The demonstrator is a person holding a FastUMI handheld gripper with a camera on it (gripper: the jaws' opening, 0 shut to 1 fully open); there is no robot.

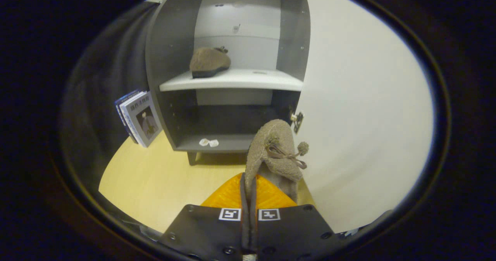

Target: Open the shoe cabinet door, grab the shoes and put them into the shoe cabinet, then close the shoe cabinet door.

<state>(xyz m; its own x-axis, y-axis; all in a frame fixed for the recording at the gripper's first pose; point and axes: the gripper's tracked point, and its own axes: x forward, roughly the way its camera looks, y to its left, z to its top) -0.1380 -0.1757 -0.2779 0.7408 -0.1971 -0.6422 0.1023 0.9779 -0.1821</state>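
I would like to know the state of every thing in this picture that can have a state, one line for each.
Cabinet door: swung open to the right.
Shoe on the shelf: resting on the upper shelf, inside the cabinet.
Second shoe: held off the table, its edge pinched between the fingers.
Gripper: shut on the second shoe.
Books: standing, left of the cabinet.

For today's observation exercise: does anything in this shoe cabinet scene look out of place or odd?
Two small white scraps lie on the cabinet's bottom shelf, like litter. Otherwise nothing odd: one shoe sits on the upper shelf, and the gripper pinches the second shoe before the open cabinet.
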